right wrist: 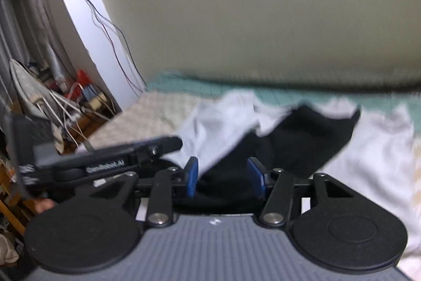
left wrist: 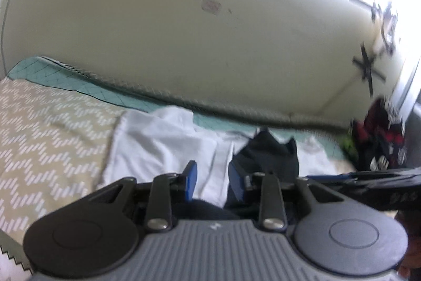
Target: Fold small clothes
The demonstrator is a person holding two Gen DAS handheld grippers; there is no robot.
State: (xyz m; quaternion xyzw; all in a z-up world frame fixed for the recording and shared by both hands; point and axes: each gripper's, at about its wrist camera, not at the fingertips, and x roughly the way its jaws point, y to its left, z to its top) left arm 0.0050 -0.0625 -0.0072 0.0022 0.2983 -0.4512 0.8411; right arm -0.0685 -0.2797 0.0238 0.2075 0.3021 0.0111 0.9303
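The small black cloth garment point(right wrist: 302, 138), soft and light, is seen on white fabric point(right wrist: 368, 149) on the bed; both grippers point(left wrist: 211, 179) point(right wrist: 223, 175) are parted, nothing clamped. An edge should be taken.

Cream wall point(left wrist: 184, 44), zigzag bedcover point(left wrist: 47, 128), tangled cables point(right wrist: 86, 99) (beside an iron point(right wrist: 26, 88)).

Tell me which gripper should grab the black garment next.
Probably right. The right gripper has the black garment lying between its parted fingers, though blur hides any contact. The left gripper sits mostly over white cloth, the black piece off to one side.
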